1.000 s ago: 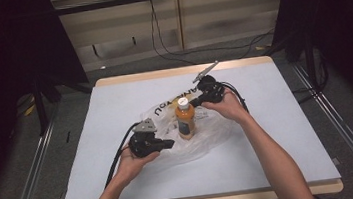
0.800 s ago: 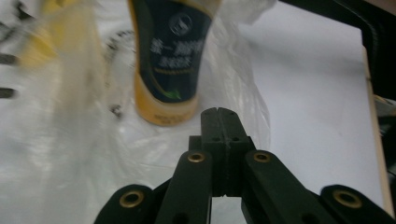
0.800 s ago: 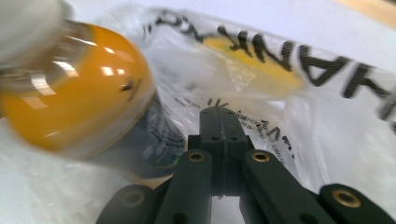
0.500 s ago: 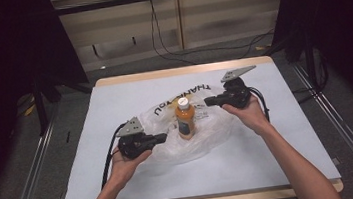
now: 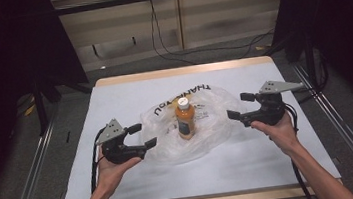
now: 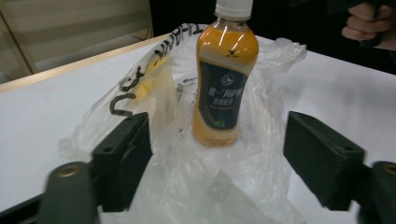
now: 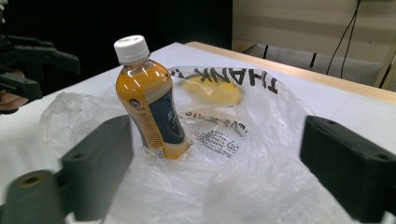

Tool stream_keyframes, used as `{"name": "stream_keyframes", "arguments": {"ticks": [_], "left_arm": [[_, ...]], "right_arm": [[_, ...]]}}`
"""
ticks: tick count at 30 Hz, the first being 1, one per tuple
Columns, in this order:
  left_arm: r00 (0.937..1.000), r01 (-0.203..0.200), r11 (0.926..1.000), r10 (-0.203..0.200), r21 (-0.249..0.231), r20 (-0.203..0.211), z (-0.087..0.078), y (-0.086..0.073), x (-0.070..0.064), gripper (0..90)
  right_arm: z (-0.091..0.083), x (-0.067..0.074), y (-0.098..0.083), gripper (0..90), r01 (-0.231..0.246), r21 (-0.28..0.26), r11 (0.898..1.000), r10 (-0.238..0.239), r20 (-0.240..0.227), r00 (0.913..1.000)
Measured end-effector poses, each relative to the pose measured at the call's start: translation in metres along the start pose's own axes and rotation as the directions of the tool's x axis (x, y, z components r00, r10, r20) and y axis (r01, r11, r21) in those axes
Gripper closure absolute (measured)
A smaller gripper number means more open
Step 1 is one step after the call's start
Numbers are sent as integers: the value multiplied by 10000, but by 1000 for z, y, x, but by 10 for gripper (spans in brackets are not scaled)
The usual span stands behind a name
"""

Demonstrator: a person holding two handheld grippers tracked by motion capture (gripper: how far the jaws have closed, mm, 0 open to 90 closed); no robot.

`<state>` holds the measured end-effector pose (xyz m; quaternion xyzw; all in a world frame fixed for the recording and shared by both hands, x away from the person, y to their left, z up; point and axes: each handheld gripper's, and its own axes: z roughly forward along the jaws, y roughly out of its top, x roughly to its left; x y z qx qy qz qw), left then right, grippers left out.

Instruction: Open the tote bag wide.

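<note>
Upright at the centre of the high view, an orange drink bottle [image 5: 185,119] with a white cap [image 5: 182,102] stands on a crumpled clear plastic bag [image 5: 207,126] that is spread over the white table [image 5: 114,101]. Black lettering on the bag curves along its upper edge, just above the bottle in the frame. The bottle carries a dark label [image 6: 219,95] around its middle.

At lower left of the frame, the left gripper [image 5: 142,135] rests in the person's left hand [image 5: 109,168], its jaws standing apart with nothing between them; they have just been opening. Its tips sit just beside the bag's left edge, and whether they brush the plastic cannot be told from above. In the left gripper view, the two black jaws rise wide at either side of the frame, with the bottle standing between and beyond them and the bag's folds spreading beneath.

At right of the frame, the right gripper [image 5: 240,106] is held in the right hand [image 5: 281,130], its jaws also parted and empty, having just been opening too. It sits close by the bag's right edge, with a grey three-cornered plate [image 5: 277,86] on top. In the right gripper view the bottle [image 7: 149,100] stands left of centre, leaning slightly in the picture, on the bag [image 7: 243,177], while the left gripper shows dark at upper left.
</note>
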<state>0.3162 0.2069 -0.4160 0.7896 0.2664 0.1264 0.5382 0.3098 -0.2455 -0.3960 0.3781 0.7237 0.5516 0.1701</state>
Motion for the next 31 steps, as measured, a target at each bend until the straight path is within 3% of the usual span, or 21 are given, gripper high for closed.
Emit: {"name": "stream_keyframes", "arguments": {"ticks": [4,9,12,14,15,19,21,24,26,27,31], "left_arm": [[9987,135,9999,-135,-9,-500,-13,-8,3,137],[9970,268,9996,-262,72,-729,-23,-18,5,82],[9956,757,9971,-762,-120,-539,-33,-29,6,60],[9922,930,9956,-937,-125,-825,-36,-34,4,51],[9943,862,9963,-863,-33,-628,-37,-36,3,38],[9959,507,9983,-484,295,-764,-44,-45,-1,29],[9963,642,9973,-620,358,-601,-49,-53,-1,29],[9922,681,9962,-619,545,-1083,-55,-63,-1,28],[9910,803,9955,-744,494,-1111,-55,-67,0,28],[9924,663,9961,-597,590,-1072,-56,-70,0,27],[9906,765,9954,-692,580,-1183,-55,-70,1,25]], "right_arm": [[-16,2,-8,22,-32,-379,9993,45,350,9994],[-33,4,-24,23,-246,-450,9987,269,518,9983],[-43,4,-35,24,-390,-485,9981,424,716,9965],[-49,5,-41,27,-468,-512,9976,511,855,9950],[-53,5,-43,28,-552,-549,9970,599,881,9943],[-65,7,-53,33,-692,-550,9961,752,1165,9903],[-71,7,-61,45,-719,-416,9965,767,1257,9891],[-79,7,-73,46,-926,-431,9948,981,1507,9837],[-84,5,-78,50,-1123,-579,9920,1205,1654,9788],[-87,5,-80,50,-1080,-627,9922,1177,1805,9765],[-88,0,-84,49,-1318,-756,9884,1437,1837,9724]]}}
